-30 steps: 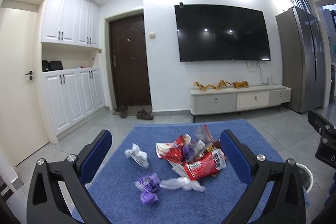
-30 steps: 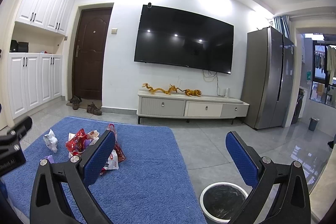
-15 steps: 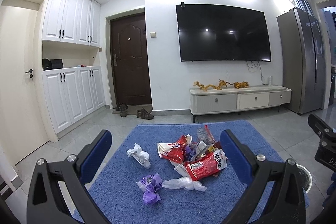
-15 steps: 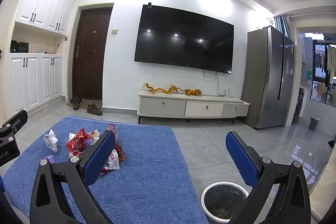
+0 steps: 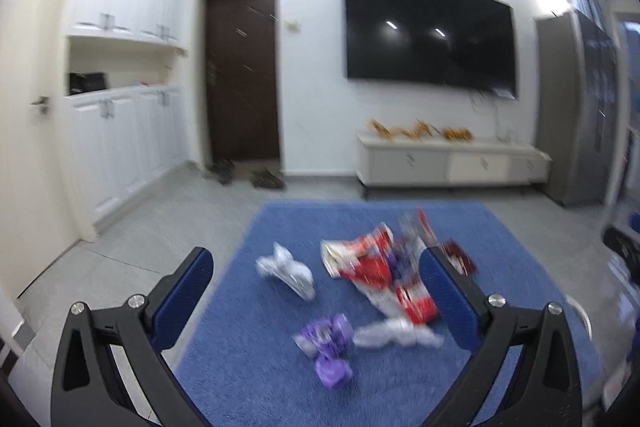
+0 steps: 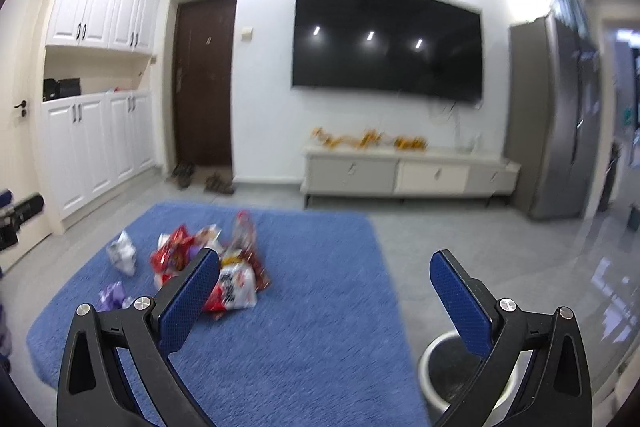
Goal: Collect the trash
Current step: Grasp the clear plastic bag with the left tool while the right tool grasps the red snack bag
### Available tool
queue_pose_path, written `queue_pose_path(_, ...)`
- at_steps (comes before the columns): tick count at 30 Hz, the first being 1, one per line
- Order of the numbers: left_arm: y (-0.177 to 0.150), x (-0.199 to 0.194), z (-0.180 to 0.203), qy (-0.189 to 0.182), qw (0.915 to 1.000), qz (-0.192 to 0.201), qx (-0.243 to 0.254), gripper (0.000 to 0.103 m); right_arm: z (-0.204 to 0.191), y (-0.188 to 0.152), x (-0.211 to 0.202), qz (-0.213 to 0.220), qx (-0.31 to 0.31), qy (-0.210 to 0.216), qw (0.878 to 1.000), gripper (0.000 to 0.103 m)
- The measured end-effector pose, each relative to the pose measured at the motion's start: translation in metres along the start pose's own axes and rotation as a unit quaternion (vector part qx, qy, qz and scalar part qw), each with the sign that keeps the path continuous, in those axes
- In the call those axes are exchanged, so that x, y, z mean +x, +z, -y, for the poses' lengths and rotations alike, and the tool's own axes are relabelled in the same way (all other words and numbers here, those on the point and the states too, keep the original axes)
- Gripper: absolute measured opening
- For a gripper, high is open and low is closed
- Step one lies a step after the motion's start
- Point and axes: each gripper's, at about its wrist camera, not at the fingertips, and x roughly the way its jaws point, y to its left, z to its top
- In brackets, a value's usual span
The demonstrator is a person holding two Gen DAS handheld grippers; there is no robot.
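Note:
A pile of trash lies on a blue rug [image 5: 280,379]: red and white snack bags [image 5: 376,263], a crumpled white wrapper [image 5: 286,269], a purple wrapper [image 5: 328,343] and a clear plastic wrapper [image 5: 396,333]. My left gripper [image 5: 316,291] is open and empty, above and short of the pile. The pile also shows in the right wrist view [image 6: 224,267] left of centre. My right gripper [image 6: 324,291] is open and empty above the rug [image 6: 312,347]. A white round bin [image 6: 436,359] with a dark inside stands low on the right, off the rug.
Grey tile floor surrounds the rug. A white TV cabinet [image 5: 452,163] stands at the far wall under a black TV [image 5: 428,35]. Shoes [image 5: 244,173] lie by a brown door. White cupboards [image 5: 120,147] line the left; a grey fridge [image 6: 560,115] stands right.
Both views have tilted down and turned, with motion blur. The trash pile now sits higher and more central between the left fingers. The right view has swung left toward the pile.

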Motion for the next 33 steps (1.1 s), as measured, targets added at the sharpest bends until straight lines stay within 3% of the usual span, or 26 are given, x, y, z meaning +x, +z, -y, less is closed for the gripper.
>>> queue_pose_path(4, -0.020, 0.029, 0.014, -0.073, 0.9956, -0.050, 0.031, 0.100, -0.002, -0.010, 0.043, -0.067, 0.025, 0.074, 0.995, 0.101)
queue_pose_path(7, -0.035, 0.053, 0.033, -0.121, 0.9874, -0.080, 0.062, 0.098, -0.015, -0.021, 0.082, -0.120, 0.032, 0.141, 0.982, 0.094)
queue_pose_path(14, -0.058, 0.116, 0.061, -0.157, 0.9702, -0.146, 0.113, 0.098, -0.054, -0.045, 0.152, -0.218, 0.049, 0.211, 0.951, 0.093)
queue_pose_path(19, -0.071, 0.153, 0.061, -0.171, 0.9633, -0.186, 0.091, 0.094, -0.075, -0.056, 0.185, -0.273, 0.076, 0.234, 0.930, 0.093)
queue_pose_path(22, -0.076, 0.162, 0.060, -0.184, 0.9581, -0.205, 0.079, 0.085, -0.082, -0.065, 0.206, -0.305, 0.105, 0.243, 0.915, 0.093)
queue_pose_path(27, -0.080, 0.161, 0.059, -0.196, 0.9541, -0.213, 0.079, 0.064, -0.086, -0.072, 0.234, -0.325, 0.149, 0.230, 0.905, 0.093)
queue_pose_path(29, -0.081, 0.160, 0.061, -0.197, 0.9537, -0.212, 0.080, 0.056, -0.085, -0.073, 0.243, -0.327, 0.169, 0.224, 0.902, 0.087)
queue_pose_path(31, -0.082, 0.156, 0.061, -0.199, 0.9536, -0.211, 0.082, 0.051, -0.081, -0.073, 0.247, -0.327, 0.182, 0.217, 0.902, 0.070)
queue_pose_path(33, -0.083, 0.155, 0.062, -0.198, 0.9541, -0.208, 0.083, 0.043, -0.074, -0.074, 0.247, -0.323, 0.196, 0.213, 0.901, 0.059)
